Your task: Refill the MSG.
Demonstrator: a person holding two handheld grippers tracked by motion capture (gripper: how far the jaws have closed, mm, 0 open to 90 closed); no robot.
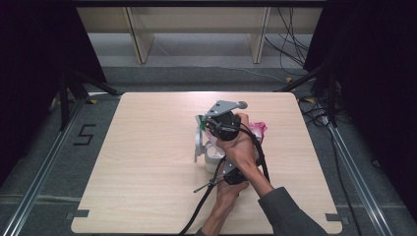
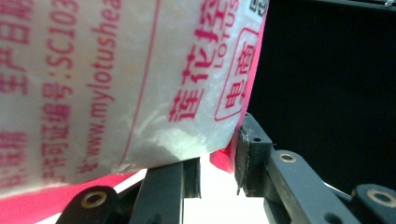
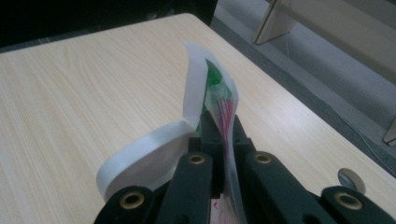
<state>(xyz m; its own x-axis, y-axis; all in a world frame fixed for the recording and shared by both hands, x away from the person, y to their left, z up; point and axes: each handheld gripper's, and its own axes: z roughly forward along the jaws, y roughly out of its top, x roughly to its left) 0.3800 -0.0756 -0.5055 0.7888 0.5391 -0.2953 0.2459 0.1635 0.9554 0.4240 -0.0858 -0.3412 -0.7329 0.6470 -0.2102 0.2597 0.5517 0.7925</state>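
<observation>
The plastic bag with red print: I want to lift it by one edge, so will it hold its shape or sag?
Probably sag. The plastic bag looks like thin, crinkled film, and its pinched edge curls over above the right hand-held gripper. It seems light, as a small pinch holds it up. The glossy film could slip, so a firm grip is wise.

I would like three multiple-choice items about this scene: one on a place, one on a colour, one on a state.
1. Where does the plastic bag sit?
A. right of the table's middle
B. at the near left corner
C. on the floor

2. What colour is the print on the bag?
A. blue
B. red
C. black

3. How do the right gripper's fingers stand?
A. wide open
B. shut on the bag's edge
C. around a cup

Answers:
1 A, the high view shows it under the hands, right of the table's middle.
2 B, the left gripper view shows red characters.
3 B, the right gripper view shows the film pinched between them.
</observation>
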